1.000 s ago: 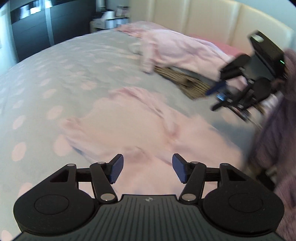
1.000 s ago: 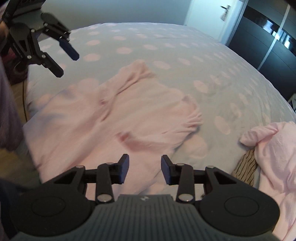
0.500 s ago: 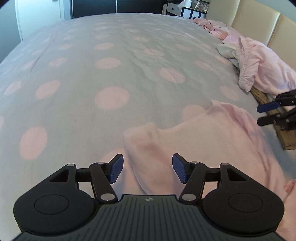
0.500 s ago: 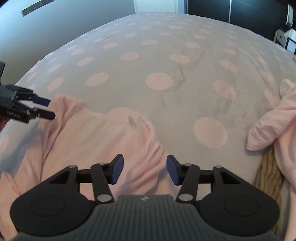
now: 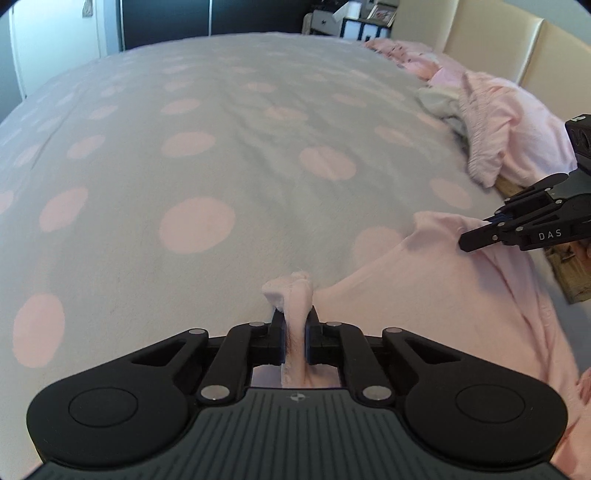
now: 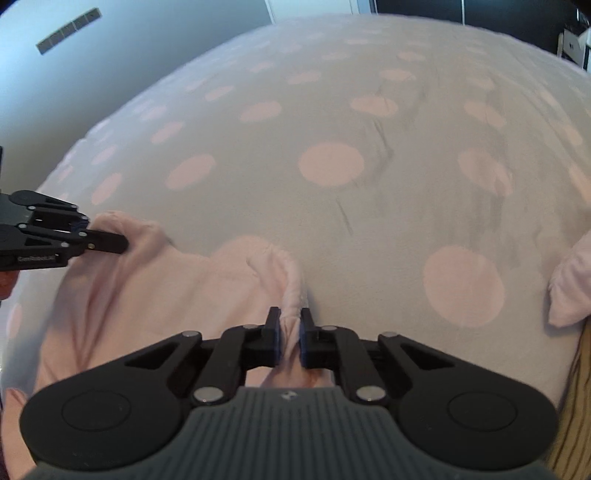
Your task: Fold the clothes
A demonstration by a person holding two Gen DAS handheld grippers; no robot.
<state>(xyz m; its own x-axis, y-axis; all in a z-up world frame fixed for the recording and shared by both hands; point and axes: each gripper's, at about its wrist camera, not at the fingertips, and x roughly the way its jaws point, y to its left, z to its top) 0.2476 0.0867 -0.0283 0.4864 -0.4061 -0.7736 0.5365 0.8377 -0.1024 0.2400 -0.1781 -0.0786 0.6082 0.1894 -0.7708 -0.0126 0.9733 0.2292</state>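
Observation:
A pale pink garment (image 5: 436,295) lies spread on the bed near its front edge; it also shows in the right wrist view (image 6: 177,288). My left gripper (image 5: 294,332) is shut on a bunched corner of the garment's far edge. My right gripper (image 6: 289,334) is shut on the other far corner, a rolled fold of pink cloth. Each gripper shows in the other's view: the right one (image 5: 480,236) at the right, the left one (image 6: 110,242) at the left, both pinching the cloth edge.
The grey bedspread with pink dots (image 5: 229,147) stretches away ahead. A pile of pink and white clothes (image 5: 495,122) lies at the right by the cream headboard (image 5: 535,48), over a striped brown cloth (image 5: 569,273). Dark wardrobes (image 5: 166,18) stand behind.
Both grippers were open half a second ago and have now shut on the garment's far corners. Both moved down and forward to the cloth edge.

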